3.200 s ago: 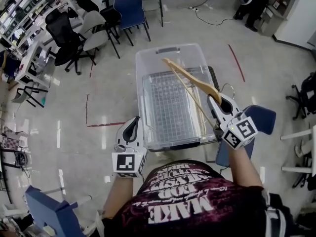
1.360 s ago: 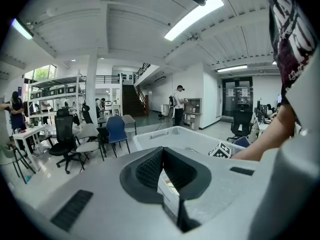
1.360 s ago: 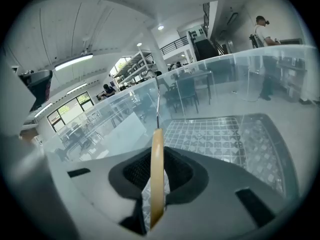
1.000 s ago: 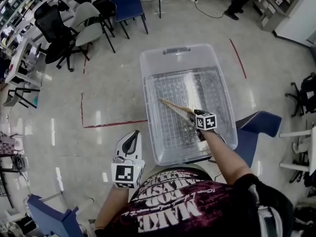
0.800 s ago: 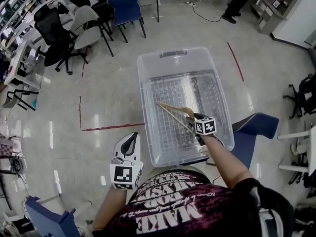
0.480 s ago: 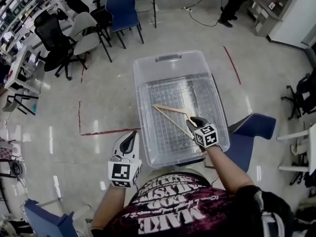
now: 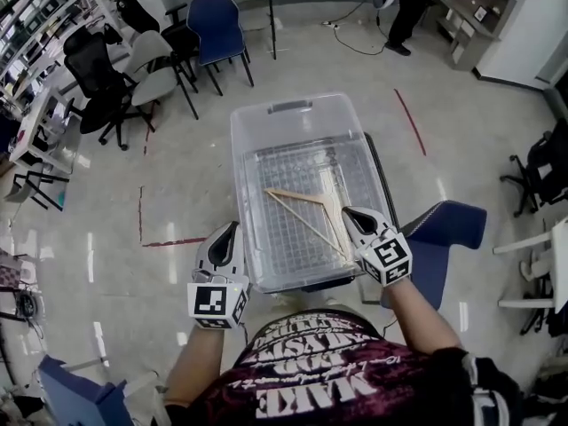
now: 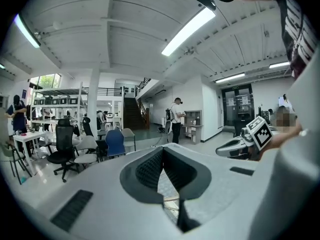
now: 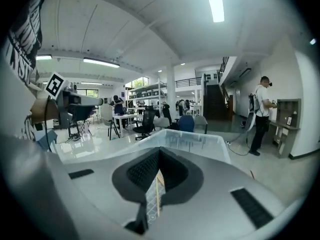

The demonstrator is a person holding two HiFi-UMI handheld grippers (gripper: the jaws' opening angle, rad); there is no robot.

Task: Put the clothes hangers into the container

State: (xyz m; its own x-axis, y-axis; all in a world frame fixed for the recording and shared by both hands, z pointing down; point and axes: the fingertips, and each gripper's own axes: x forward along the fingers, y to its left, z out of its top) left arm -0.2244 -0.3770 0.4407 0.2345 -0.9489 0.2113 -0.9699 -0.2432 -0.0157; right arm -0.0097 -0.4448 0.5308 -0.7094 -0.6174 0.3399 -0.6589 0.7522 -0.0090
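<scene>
Inside clear plastic container [image 7: 241, 162]: triangular wooden hanger [image 7: 302, 221]; left tool [image 7: 232, 229], right tool [image 7: 347, 212] clenched.

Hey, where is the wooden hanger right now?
In the head view, the wooden hanger lies flat on the bottom of the clear container, in its near right part, just left of the right gripper.

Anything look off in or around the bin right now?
Nothing stands out. The hanger lies flat and diagonal on the bottom of the bin, fully inside, with no visible damage. The right gripper sits at the bin's near right corner and the left gripper outside its near left, neither touching the hanger.
</scene>
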